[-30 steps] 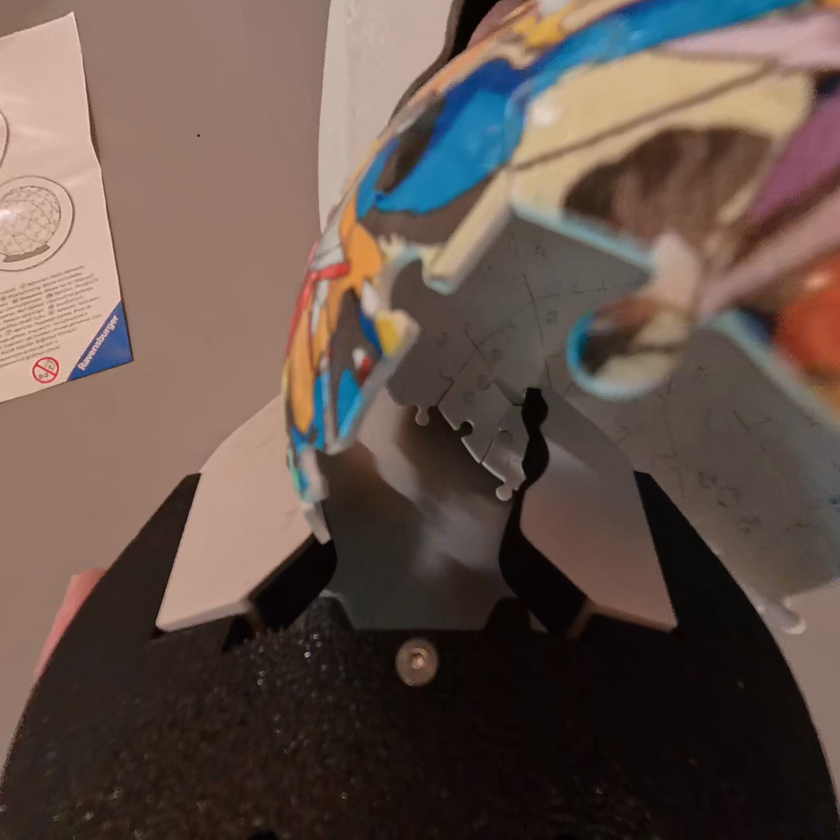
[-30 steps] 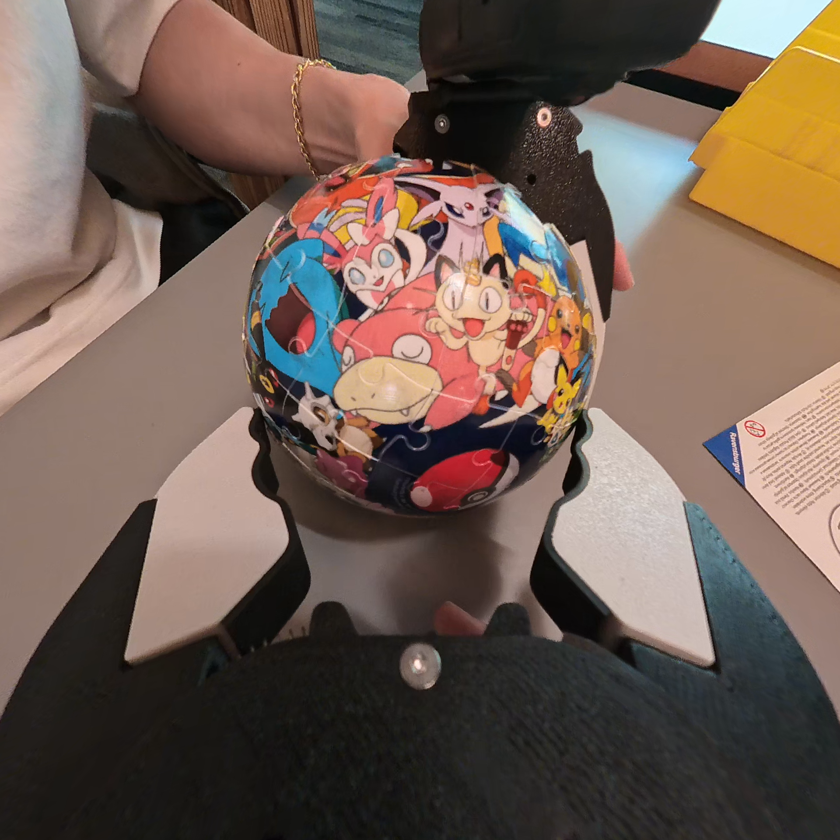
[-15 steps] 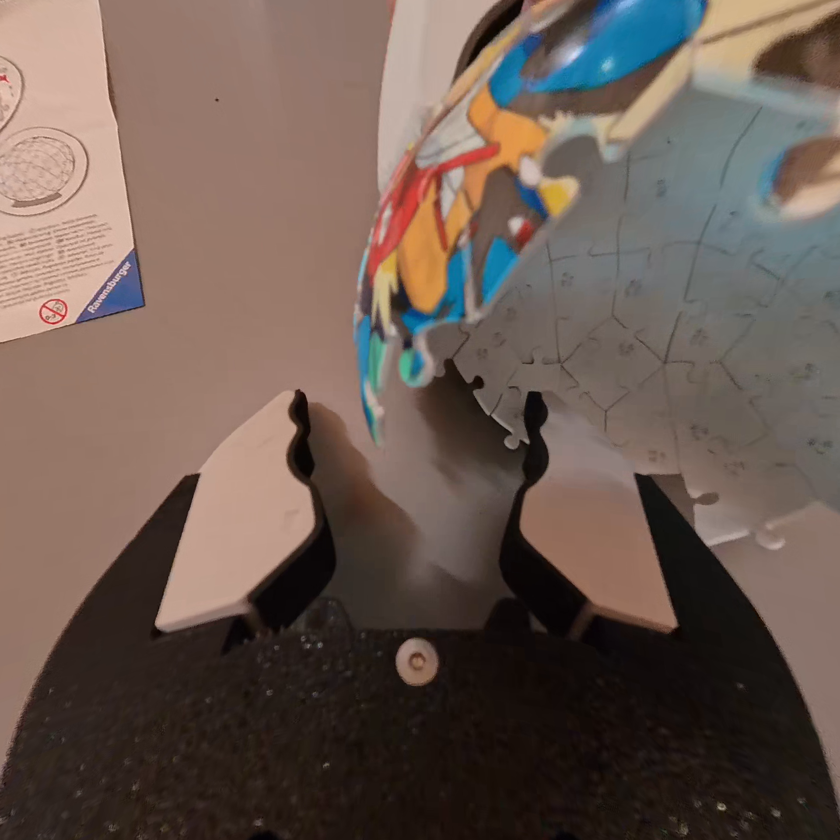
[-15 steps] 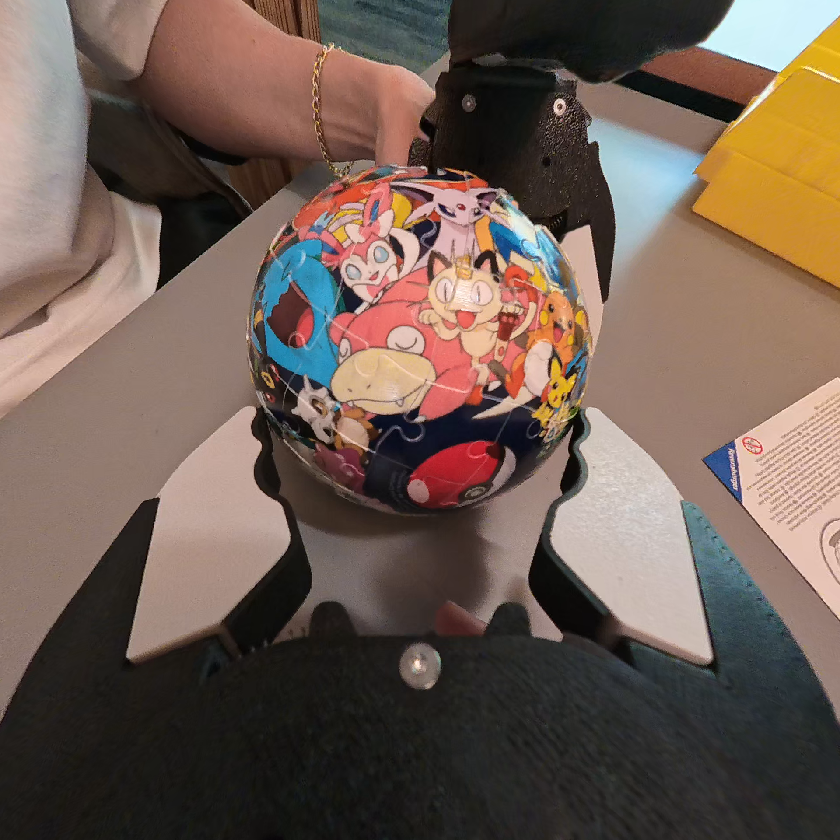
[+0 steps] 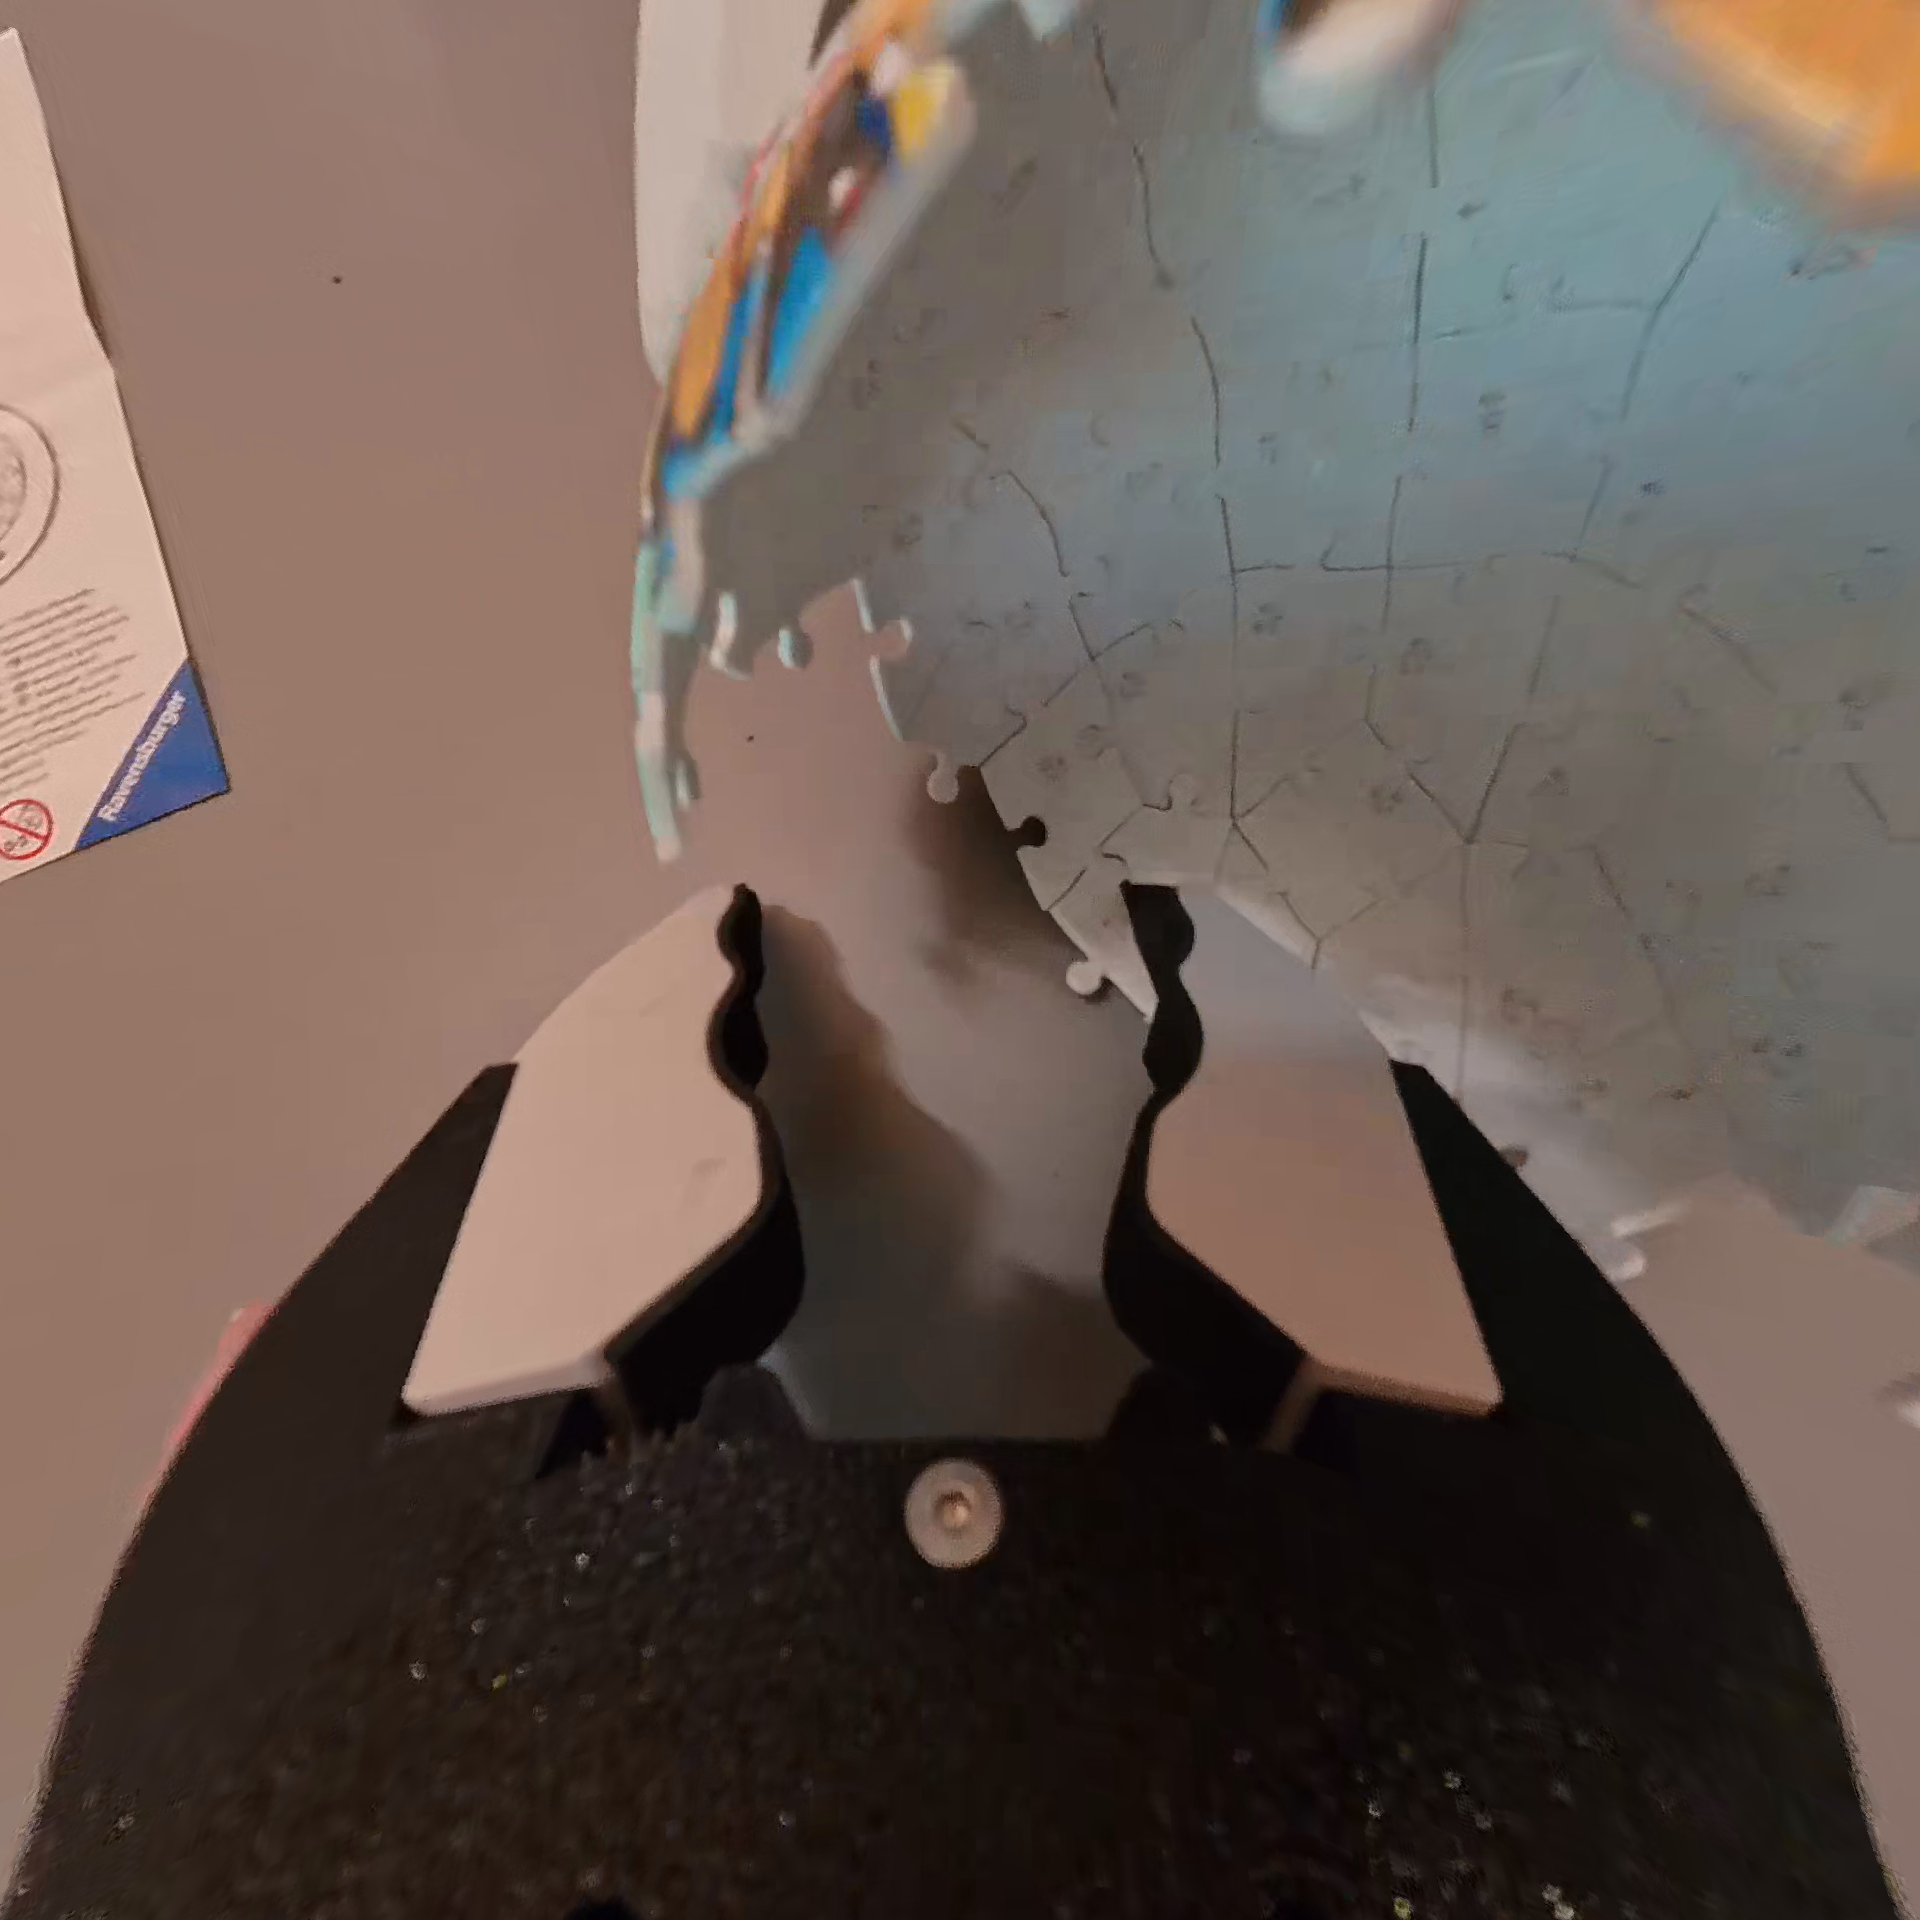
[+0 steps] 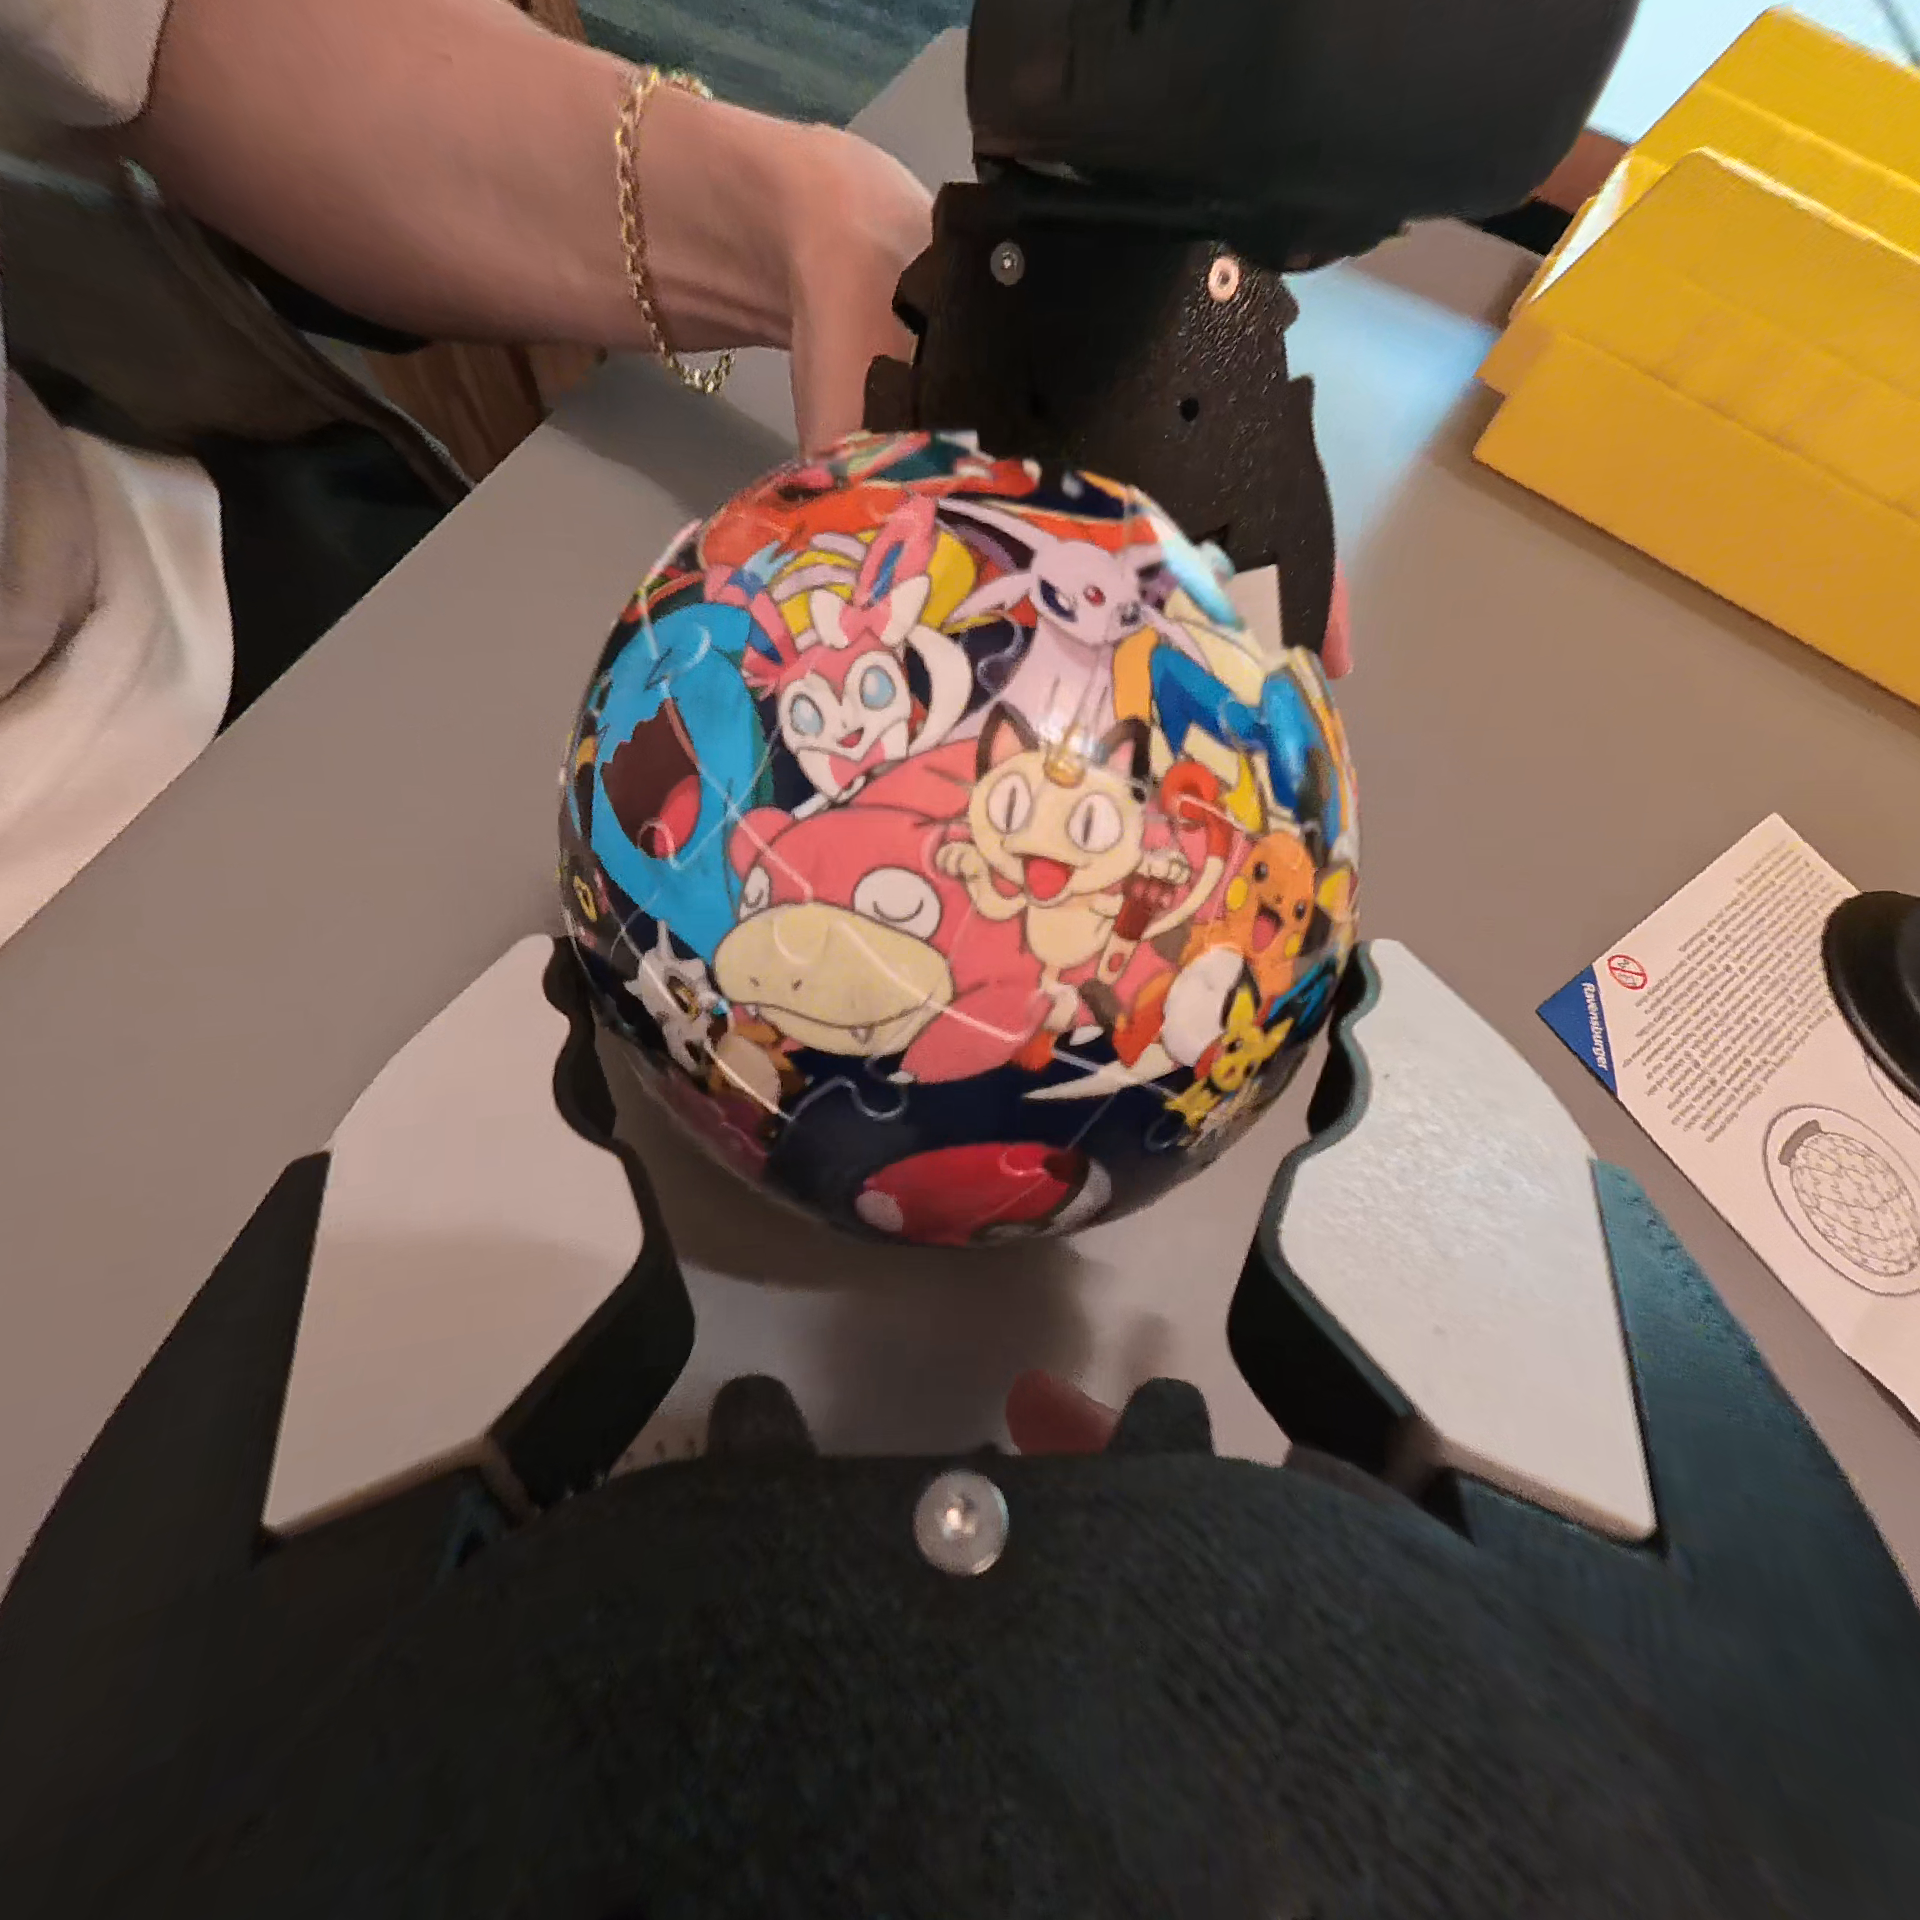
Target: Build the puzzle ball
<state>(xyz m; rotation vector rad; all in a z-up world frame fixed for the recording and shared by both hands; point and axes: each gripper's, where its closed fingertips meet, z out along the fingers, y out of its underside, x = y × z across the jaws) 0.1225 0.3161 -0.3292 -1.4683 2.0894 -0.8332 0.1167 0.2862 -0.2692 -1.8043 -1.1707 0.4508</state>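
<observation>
The puzzle ball [image 6: 966, 831], covered in bright cartoon creatures, sits between the fingers of my right gripper [image 6: 961, 987], which press on its two sides just above the grey table. In the left wrist view the ball [image 5: 1455, 623] fills the upper right, showing an open gap and the pale inner faces of its pieces, with jagged tabs along the edge. My left gripper [image 5: 935, 904] is open and empty, its right fingertip close under the ball's edge. It also shows behind the ball in the right wrist view [image 6: 1143, 416].
A paper leaflet [image 5: 62, 623] lies on the grey table [image 5: 364, 416]; it also shows at the right in the right wrist view [image 6: 1766, 1039], with a black round object [image 6: 1881, 977] on it. Yellow boxes [image 6: 1714, 395] stand at the back right. A person's hand [image 6: 779, 239] holds the left gripper. Left tips to right tips: about 7 centimeters.
My left gripper has drawn back from the ball's open edge, so the ball sits higher and farther right in its view. The right gripper keeps hold of the ball.
</observation>
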